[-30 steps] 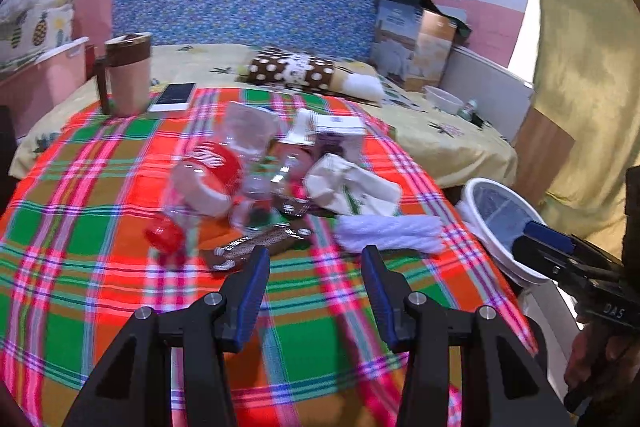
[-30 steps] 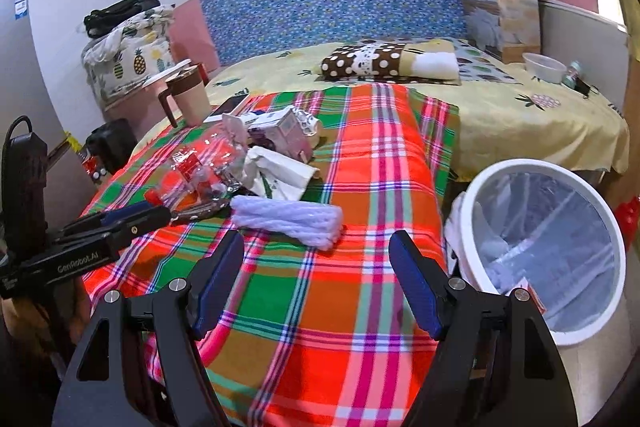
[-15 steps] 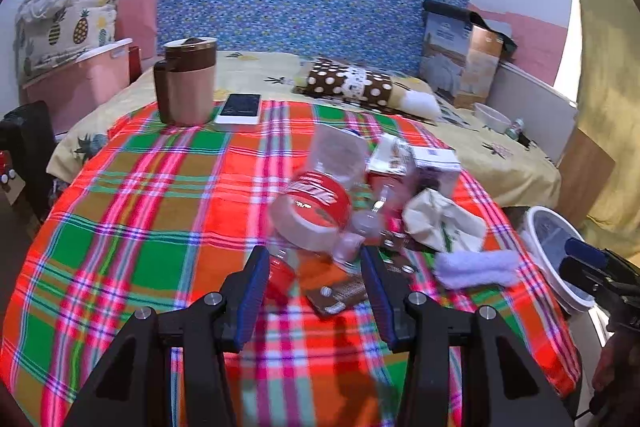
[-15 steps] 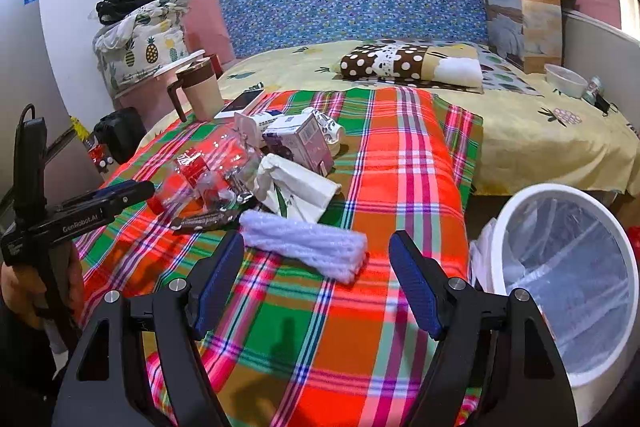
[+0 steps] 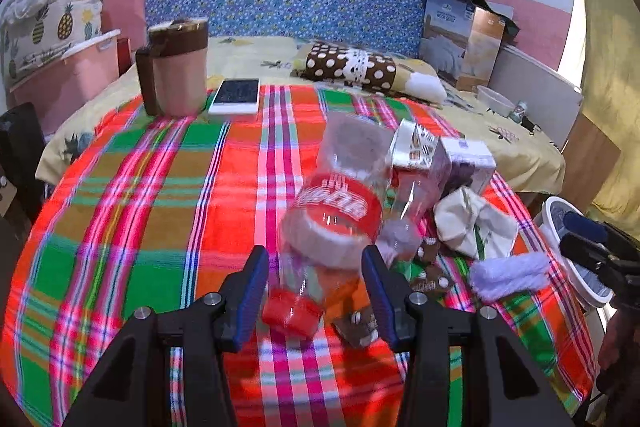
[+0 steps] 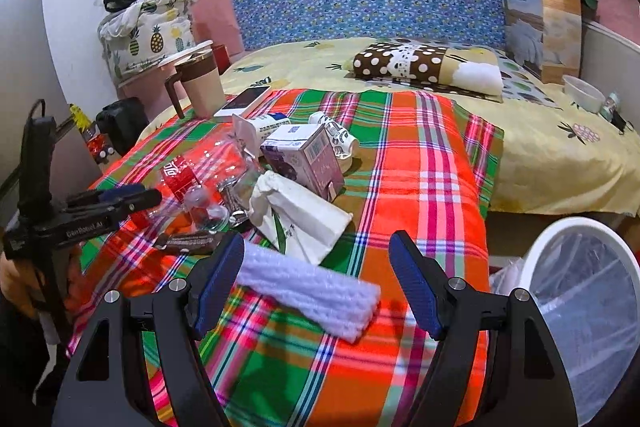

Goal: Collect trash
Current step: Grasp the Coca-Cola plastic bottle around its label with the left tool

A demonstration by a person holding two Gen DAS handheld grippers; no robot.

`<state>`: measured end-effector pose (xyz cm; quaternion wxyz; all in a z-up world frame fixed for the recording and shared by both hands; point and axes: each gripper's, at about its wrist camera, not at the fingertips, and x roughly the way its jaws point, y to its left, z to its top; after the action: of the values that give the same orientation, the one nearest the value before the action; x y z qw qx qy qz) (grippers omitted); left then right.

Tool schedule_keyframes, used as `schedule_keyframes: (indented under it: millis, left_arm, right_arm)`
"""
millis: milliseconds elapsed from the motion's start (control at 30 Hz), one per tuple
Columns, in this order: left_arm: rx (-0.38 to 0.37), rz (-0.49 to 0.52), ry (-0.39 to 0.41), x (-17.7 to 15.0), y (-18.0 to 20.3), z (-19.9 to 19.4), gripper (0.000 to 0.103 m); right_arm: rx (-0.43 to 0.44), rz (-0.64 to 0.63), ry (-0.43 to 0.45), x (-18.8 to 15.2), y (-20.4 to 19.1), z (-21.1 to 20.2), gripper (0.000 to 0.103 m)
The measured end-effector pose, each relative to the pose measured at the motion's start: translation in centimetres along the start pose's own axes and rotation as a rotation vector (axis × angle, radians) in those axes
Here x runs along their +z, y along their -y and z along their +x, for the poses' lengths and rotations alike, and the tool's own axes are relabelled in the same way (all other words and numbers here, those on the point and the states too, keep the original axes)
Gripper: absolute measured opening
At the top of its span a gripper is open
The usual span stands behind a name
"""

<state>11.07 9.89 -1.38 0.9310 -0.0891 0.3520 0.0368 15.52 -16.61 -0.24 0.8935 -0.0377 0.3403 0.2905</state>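
Glossy clear plastic bottle (image 5: 340, 211), matt checked cloth (image 5: 140, 207), rough white foam wrap (image 6: 308, 287).

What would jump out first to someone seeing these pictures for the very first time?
The bright red, green and orange plaid cloth on the bed grabs the eye, with a heap of trash on it: a clear bottle with a red label, small cartons and a crumpled white bag. The left gripper hangs open around the bottle's red cap end, and a white lined bin stands beside the bed at the right.

Left gripper (image 5: 314, 281) jaws apart, right gripper (image 6: 316, 277) seemingly wider
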Motion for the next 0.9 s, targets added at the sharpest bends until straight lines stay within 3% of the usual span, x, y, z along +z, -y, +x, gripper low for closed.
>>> schedule_keyframes:
  millis: [67, 433, 633, 833, 900]
  left_arm:
    - [-0.006, 0.010, 0.021, 0.6, 0.2, 0.0, 0.069]
    - [-0.041, 0.082, -0.043, 2.6, 1.0, 4.0, 0.070]
    - [-0.082, 0.050, -0.077, 3.2, 0.7, 5.4, 0.070]
    - [-0.074, 0.036, -0.102, 3.1, 0.6, 6.1, 0.068]
    - [-0.054, 0.030, -0.088, 2.8, 0.4, 5.7, 0.067]
  right_arm:
    - [0.005, -0.009, -0.006, 0.2, 0.1, 0.4, 0.076]
    - [0.040, -0.089, -0.070, 1.3, 0.2, 3.5, 0.076]
    - [0.079, -0.135, -0.127, 1.7, 0.2, 5.3, 0.076]
    - [0.116, -0.133, -0.190, 1.5, 0.2, 6.4, 0.076]
    - [0.136, -0.112, -0.189, 1.4, 0.3, 6.2, 0.061]
